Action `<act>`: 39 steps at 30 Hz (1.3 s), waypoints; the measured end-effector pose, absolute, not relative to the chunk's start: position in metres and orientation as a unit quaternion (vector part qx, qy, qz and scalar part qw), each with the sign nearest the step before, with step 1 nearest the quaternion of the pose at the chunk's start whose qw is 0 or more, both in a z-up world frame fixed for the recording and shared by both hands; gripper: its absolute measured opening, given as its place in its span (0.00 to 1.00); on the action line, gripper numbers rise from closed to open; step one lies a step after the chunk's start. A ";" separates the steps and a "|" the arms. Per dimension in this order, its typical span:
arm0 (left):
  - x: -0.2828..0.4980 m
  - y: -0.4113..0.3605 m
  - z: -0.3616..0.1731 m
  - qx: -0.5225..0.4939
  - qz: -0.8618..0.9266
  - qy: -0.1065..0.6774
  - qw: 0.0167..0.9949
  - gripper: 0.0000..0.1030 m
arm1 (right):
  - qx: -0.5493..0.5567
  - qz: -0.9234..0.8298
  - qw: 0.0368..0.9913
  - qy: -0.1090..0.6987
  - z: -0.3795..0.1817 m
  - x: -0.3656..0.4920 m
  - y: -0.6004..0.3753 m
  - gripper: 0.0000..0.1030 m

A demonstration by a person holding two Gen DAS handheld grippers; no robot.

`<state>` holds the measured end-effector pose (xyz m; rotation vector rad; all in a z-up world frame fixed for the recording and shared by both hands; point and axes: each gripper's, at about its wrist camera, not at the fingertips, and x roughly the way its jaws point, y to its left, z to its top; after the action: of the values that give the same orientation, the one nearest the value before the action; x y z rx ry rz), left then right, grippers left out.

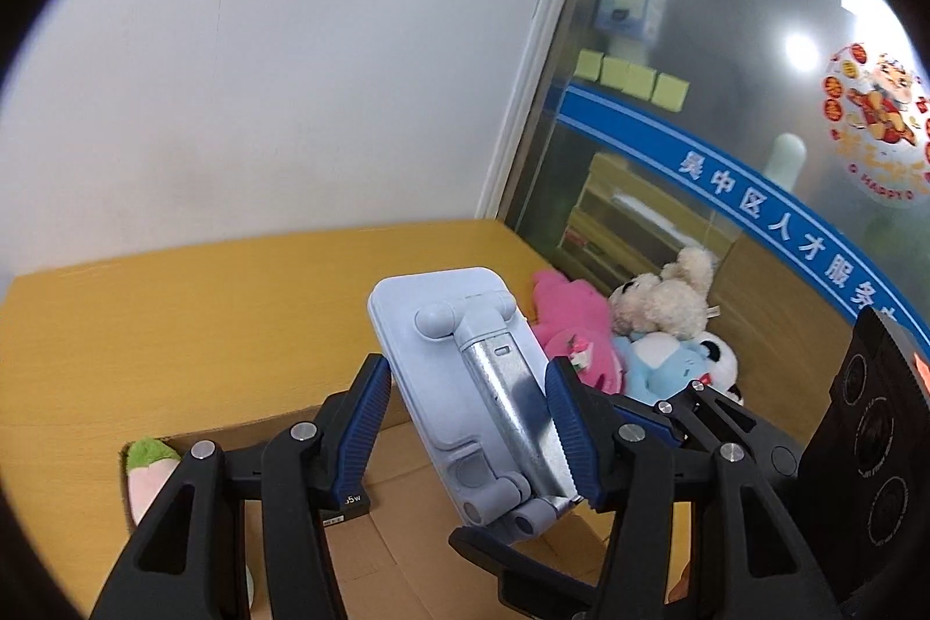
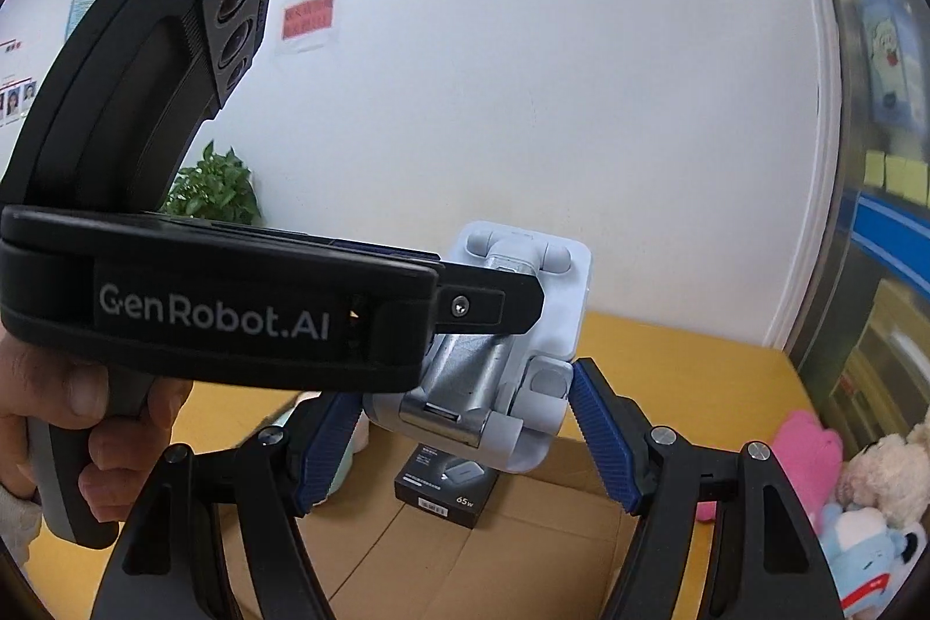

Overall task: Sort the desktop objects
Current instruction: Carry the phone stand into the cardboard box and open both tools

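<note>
A pale blue folding phone stand with a silver metal arm hangs in the air above an open cardboard box. My left gripper is shut on it, its blue pads pressing the stand's two sides. In the right wrist view the same phone stand sits between the pads of my right gripper, which closes on its lower end. The left gripper's black housing crosses in front, held by a hand, and hides part of the stand.
Inside the cardboard box lies a black charger carton. Several plush toys are piled at the right by a glass partition. A green and pink plush lies at the box's left on the yellow desk.
</note>
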<state>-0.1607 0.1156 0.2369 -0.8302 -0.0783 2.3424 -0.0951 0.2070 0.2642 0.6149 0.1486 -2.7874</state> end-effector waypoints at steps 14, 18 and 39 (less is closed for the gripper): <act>-0.292 0.160 0.050 -0.502 0.798 -0.100 0.320 0.51 | 0.390 -0.912 0.130 -0.014 0.108 -0.216 0.257 0.69; -0.307 0.175 0.018 -0.535 0.779 -0.102 0.311 0.51 | 0.434 -0.892 0.121 -0.030 0.075 -0.235 0.267 0.68; -0.213 0.117 0.106 -0.432 0.863 -0.030 0.258 0.54 | 0.387 -0.919 0.068 -0.029 0.120 -0.150 0.274 1.00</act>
<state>-0.2131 0.1169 0.1058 -1.1728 -0.0827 2.3416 -0.1504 0.2735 0.1195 1.1657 -0.0871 -2.7694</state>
